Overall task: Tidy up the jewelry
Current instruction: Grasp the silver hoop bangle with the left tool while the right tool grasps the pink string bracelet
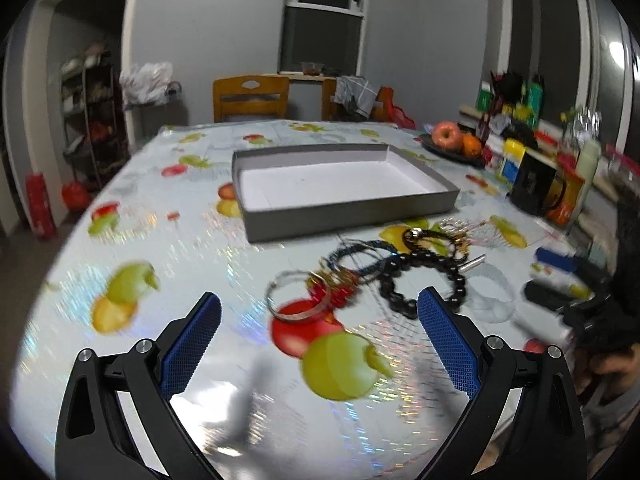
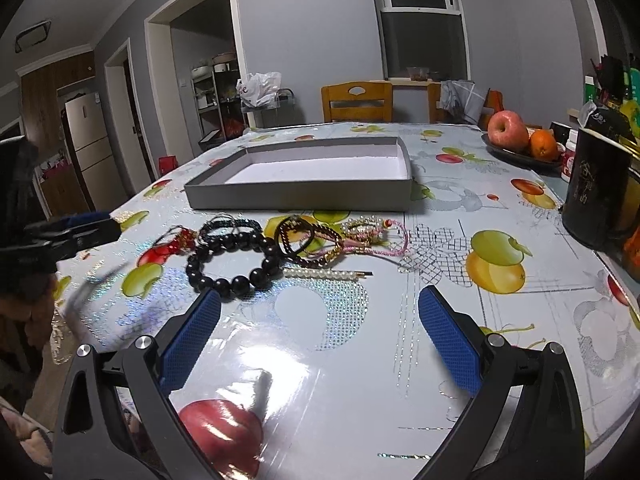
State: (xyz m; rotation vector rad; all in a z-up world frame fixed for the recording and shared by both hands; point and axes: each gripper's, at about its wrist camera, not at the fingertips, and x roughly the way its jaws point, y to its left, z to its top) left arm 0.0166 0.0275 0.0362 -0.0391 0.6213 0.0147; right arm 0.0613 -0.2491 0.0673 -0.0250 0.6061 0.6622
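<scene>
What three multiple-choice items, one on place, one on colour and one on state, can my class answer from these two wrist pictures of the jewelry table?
1. Where does the jewelry lie?
A. inside the shallow grey cardboard box
B. on the fruit-print tablecloth in front of it
C. on the fruit plate

2. What colour is the large round-bead bracelet?
A. black
B. white
C. green

3. How are the right gripper fingers?
A. shut on a bracelet
B. shut, holding nothing
C. spread apart, holding nothing

Answers: 1 B, the box's white floor is bare and the pile lies before its near wall; 2 A, its beads are glossy black; 3 C, tablecloth shows between the blue pads.
</scene>
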